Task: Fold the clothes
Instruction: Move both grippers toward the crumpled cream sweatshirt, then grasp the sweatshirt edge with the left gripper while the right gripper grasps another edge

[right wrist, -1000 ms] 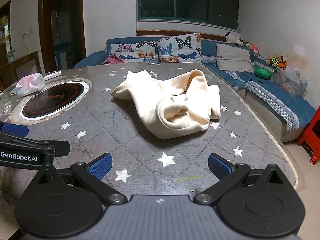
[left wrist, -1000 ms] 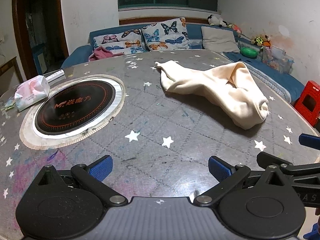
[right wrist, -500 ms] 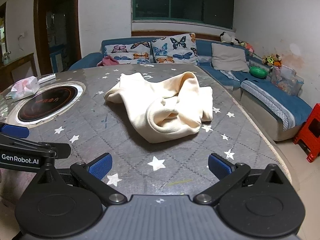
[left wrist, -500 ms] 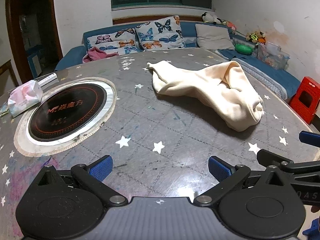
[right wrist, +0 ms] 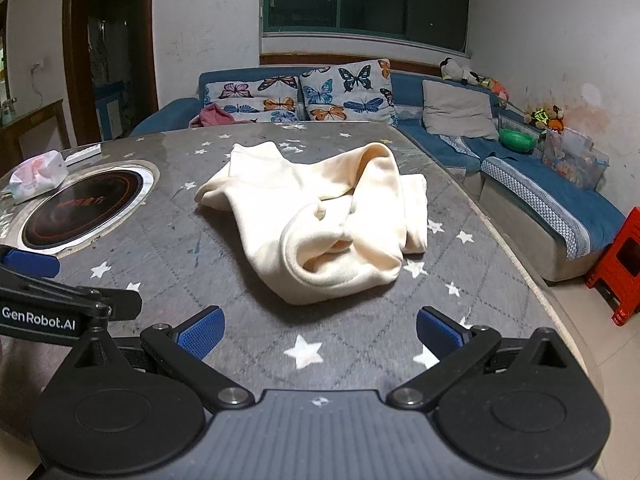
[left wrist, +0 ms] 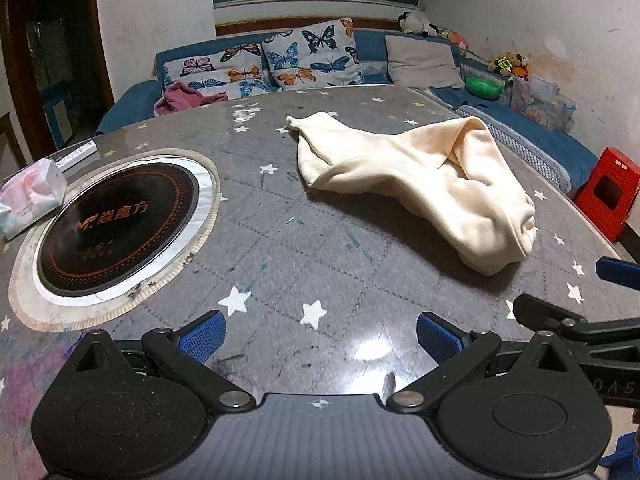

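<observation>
A cream garment (left wrist: 416, 184) lies crumpled in a heap on the grey star-patterned table (left wrist: 288, 248), right of centre in the left wrist view and straight ahead in the right wrist view (right wrist: 320, 220). My left gripper (left wrist: 320, 334) hovers open over the near table edge, well short of the cloth. My right gripper (right wrist: 320, 330) is open too, a short way in front of the garment's nearest fold. Nothing sits between either pair of blue pads. Each gripper shows at the edge of the other's view.
A round black induction hob (left wrist: 116, 224) is set into the table at the left, with a tissue pack (left wrist: 28, 196) beside it. Behind the table runs a blue sofa (right wrist: 520, 168) with butterfly cushions. A red stool (right wrist: 620, 268) stands on the floor at the right.
Both grippers have drawn back and lifted slightly, so the garment sits a bit farther off in both views. The cloth itself has not moved, and both grippers stay open.
</observation>
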Demonstrator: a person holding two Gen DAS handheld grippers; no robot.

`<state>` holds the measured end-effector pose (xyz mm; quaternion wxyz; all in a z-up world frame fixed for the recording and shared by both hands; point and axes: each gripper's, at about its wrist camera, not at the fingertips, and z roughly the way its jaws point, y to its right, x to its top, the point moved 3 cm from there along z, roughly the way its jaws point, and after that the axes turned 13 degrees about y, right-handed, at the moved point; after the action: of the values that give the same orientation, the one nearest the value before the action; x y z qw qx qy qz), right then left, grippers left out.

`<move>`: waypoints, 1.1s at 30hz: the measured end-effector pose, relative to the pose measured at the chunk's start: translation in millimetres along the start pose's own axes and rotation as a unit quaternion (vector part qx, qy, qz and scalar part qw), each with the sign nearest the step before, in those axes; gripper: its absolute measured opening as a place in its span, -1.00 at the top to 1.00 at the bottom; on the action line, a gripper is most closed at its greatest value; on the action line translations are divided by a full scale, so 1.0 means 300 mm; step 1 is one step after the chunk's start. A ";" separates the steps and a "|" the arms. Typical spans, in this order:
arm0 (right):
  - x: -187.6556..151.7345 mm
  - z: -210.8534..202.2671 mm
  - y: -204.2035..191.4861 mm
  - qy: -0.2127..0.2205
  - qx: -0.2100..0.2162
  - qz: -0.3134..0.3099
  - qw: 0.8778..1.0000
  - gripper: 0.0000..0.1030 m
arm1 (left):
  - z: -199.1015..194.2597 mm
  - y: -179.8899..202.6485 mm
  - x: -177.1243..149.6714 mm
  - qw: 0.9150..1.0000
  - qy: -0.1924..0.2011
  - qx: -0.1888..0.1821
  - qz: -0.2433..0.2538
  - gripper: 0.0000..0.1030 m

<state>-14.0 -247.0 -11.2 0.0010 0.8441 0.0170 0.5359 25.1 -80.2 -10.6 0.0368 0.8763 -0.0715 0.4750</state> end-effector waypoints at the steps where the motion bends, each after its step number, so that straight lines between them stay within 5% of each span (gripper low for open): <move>1: 0.004 0.008 0.003 0.001 0.002 0.000 1.000 -1.00 | 0.008 0.001 0.004 1.000 -0.002 -0.002 0.001 -1.00; 14: 0.092 0.101 0.078 0.014 0.016 -0.006 1.000 -0.91 | 0.090 0.032 0.154 0.999 0.030 -0.014 0.008 -0.95; 26: 0.150 0.184 0.117 0.018 0.063 0.007 0.998 -0.56 | 0.269 0.152 0.335 0.997 0.024 -0.079 -0.004 -0.40; 33: 0.144 0.215 0.093 0.007 0.116 0.012 0.993 -0.06 | 0.442 0.268 0.378 0.994 -0.017 -0.112 -0.004 -0.40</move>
<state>63.5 -272.6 1.0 -0.1030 0.8347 0.0688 0.5365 183.0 -187.4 11.8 0.1350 0.8751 -0.1214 0.4486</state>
